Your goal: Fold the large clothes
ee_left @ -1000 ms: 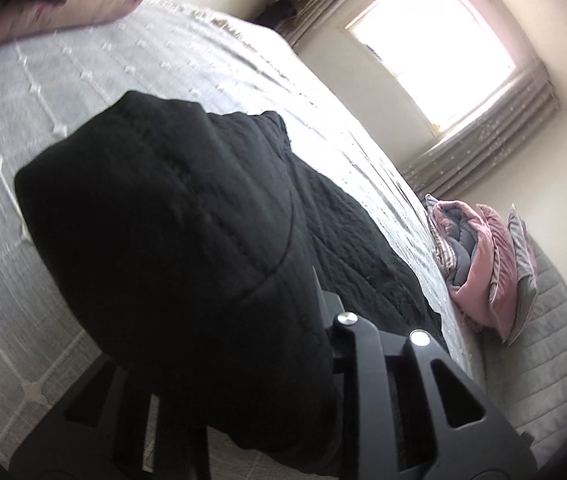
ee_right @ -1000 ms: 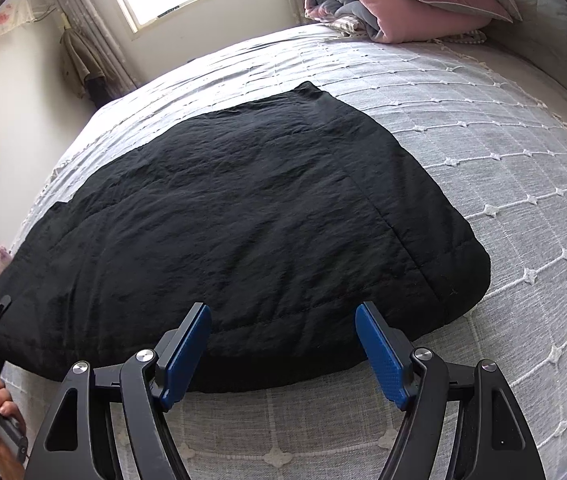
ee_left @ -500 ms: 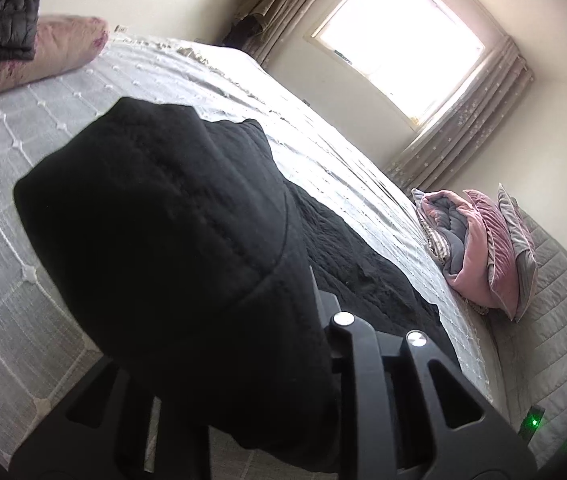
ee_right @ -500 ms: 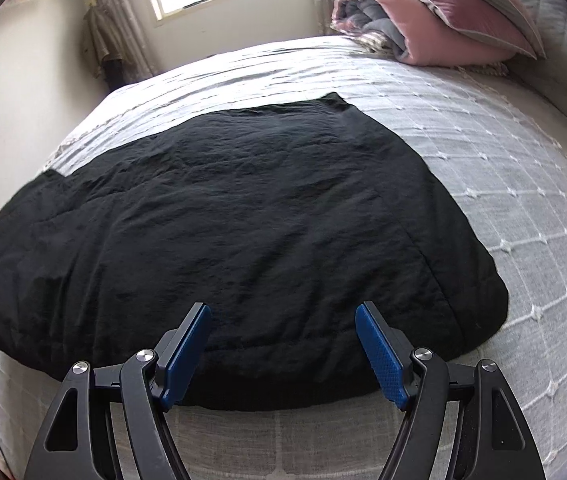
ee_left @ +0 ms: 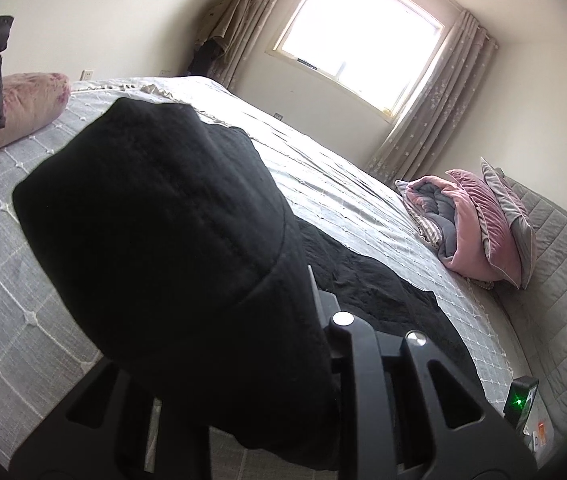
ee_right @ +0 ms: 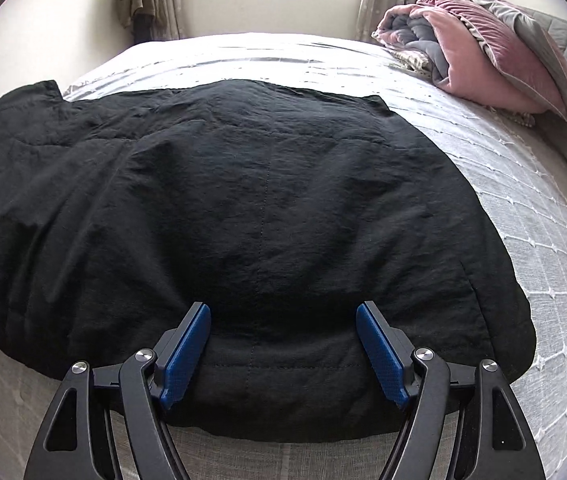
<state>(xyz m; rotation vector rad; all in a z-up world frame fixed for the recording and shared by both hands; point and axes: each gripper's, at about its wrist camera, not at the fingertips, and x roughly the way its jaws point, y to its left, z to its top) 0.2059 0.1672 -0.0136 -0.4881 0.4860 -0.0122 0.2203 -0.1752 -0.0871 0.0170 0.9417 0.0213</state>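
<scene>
The black coat lies flat on the bed. The left gripper pinches a bunched end lifted ahead of it. The right gripper, jaws wide, straddles the near hem; best clamp there before carrying both ends across evenly.

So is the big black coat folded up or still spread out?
Mostly spread: the black coat lies flat across the bed, one end bunched in the left hand-held gripper.
</scene>
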